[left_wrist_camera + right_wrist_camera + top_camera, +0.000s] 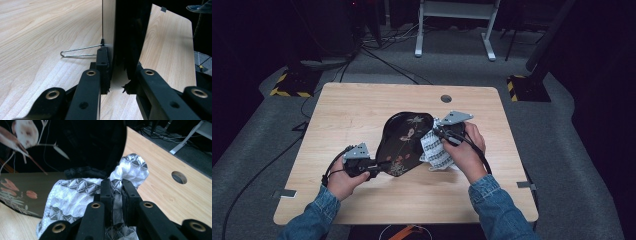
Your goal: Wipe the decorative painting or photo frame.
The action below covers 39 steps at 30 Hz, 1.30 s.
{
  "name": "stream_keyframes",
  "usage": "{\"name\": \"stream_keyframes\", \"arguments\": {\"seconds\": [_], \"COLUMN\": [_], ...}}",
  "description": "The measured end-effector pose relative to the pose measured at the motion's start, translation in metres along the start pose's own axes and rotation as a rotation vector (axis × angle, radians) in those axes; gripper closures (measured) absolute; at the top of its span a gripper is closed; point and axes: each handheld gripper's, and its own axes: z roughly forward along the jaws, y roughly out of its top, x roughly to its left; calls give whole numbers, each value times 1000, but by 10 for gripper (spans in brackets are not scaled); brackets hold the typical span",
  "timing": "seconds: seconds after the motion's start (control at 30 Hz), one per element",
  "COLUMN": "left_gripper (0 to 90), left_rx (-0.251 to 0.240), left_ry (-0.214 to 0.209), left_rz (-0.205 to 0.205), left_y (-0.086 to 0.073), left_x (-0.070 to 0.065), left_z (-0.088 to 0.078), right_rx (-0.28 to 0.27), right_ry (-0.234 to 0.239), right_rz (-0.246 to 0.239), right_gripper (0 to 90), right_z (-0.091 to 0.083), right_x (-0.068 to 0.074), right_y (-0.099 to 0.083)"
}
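A black tray [404, 140] painted with flowers stands tilted over the middle of the wooden table [357, 105]. My left gripper [376, 171] is shut on the tray's near lower rim; in the left gripper view the dark tray edge [130, 37] runs up from between the jaws of that gripper [117, 82]. My right gripper [440, 134] is shut on a white and grey patterned cloth [436, 152] that lies against the tray's right side. The right gripper view has the cloth [72, 195] bunched in the right gripper [116, 192], with the glossy tray [87, 145] right behind it.
A bent metal wire [77, 51] lies on the table by the tray's edge. A round cable hole [446, 98] sits near the far edge. Beyond the table stand white desk legs [452, 30] and yellow-black striped bases [292, 86]; cables trail on the floor.
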Motion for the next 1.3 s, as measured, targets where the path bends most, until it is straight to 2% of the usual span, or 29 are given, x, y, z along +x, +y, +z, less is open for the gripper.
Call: {"name": "stream_keyframes", "arguments": {"seconds": [0.7,1.3], "left_gripper": [784,784], "left_rx": [0,-3], "left_ry": [1,1], "left_rz": [-2,-6], "left_y": [0,0], "left_x": [-1,-1], "left_z": [0,1], "right_rx": [68,144], "right_ry": [29,42], "right_rz": [-14,-13], "right_gripper": [815,813], "right_z": [13,28], "right_x": [10,15], "right_y": [-15,-37]}}
